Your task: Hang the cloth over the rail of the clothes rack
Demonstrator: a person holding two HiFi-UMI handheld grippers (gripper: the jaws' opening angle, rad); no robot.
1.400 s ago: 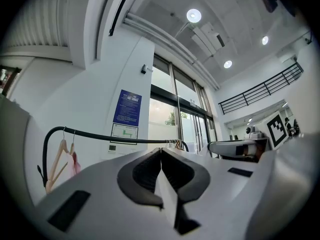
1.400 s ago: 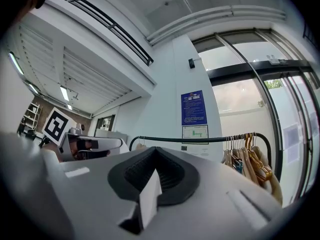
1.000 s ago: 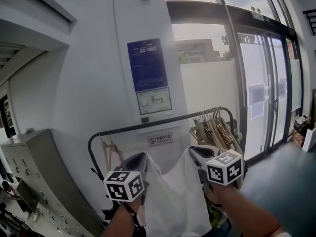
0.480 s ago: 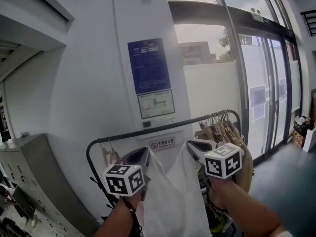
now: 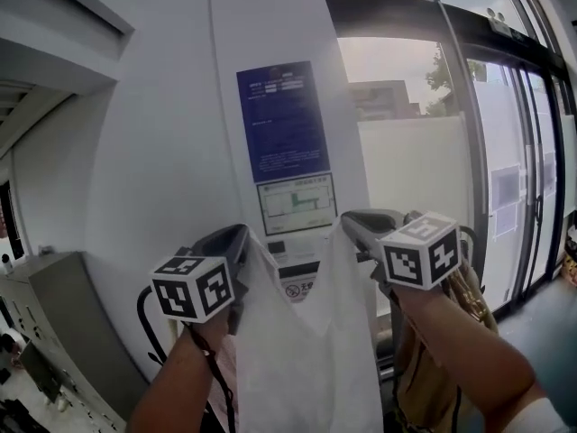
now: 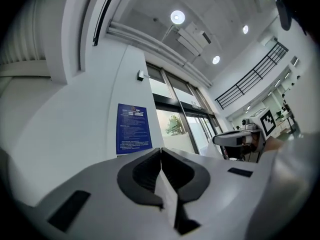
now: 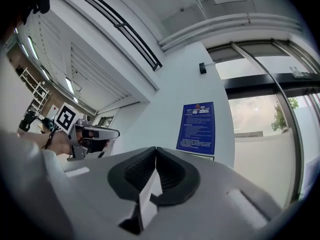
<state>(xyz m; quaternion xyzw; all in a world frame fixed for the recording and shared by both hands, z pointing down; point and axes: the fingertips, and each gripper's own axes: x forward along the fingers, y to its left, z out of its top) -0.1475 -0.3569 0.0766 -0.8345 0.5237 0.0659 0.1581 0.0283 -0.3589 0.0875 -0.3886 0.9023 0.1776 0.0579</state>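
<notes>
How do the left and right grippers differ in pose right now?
The left gripper pinches the left top corner of the white cloth, the right gripper its right one. In the head view the right gripper sits higher than the left gripper. Both are shut on it.

Blue notice (image 5: 282, 115) on white wall (image 5: 153, 152), diagram sheet (image 5: 297, 203) below, glass doors (image 5: 514, 179) right, grey cabinet (image 5: 54, 332) left
</notes>
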